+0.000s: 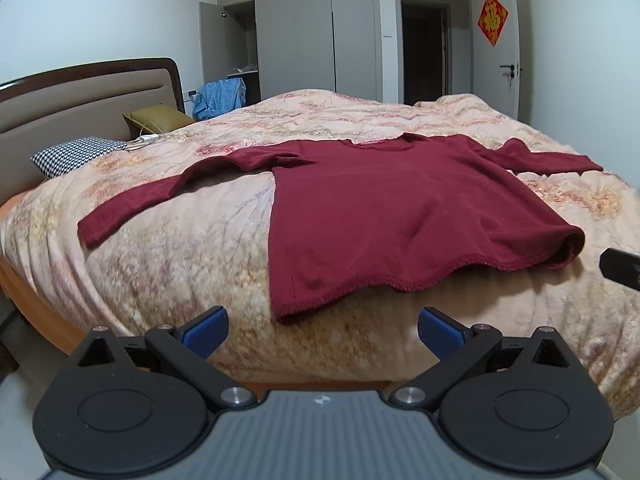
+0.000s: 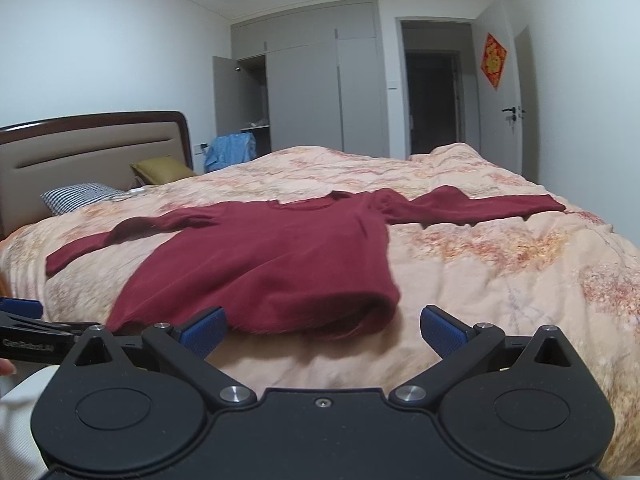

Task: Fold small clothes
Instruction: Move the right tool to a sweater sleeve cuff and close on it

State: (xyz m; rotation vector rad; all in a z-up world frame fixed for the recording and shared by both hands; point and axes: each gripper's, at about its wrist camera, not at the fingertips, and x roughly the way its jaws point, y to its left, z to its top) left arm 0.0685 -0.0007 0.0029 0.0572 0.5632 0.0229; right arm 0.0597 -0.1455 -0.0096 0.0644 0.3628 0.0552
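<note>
A dark red long-sleeved sweater (image 1: 380, 208) lies spread flat on the bed, hem toward me, both sleeves stretched out to the sides. It also shows in the right wrist view (image 2: 272, 264). My left gripper (image 1: 322, 330) is open and empty, just short of the hem's left part. My right gripper (image 2: 322, 330) is open and empty, just short of the hem's right corner. The left gripper shows at the left edge of the right wrist view (image 2: 24, 332). The right gripper's tip shows at the right edge of the left wrist view (image 1: 620, 268).
The bed has a peach floral quilt (image 1: 200, 264) and a padded headboard (image 1: 72, 100) at the left. A checked pillow (image 1: 76, 152) and an olive pillow (image 1: 156, 118) lie by the headboard. A grey wardrobe (image 1: 296, 32) and an open doorway (image 1: 428, 40) stand behind.
</note>
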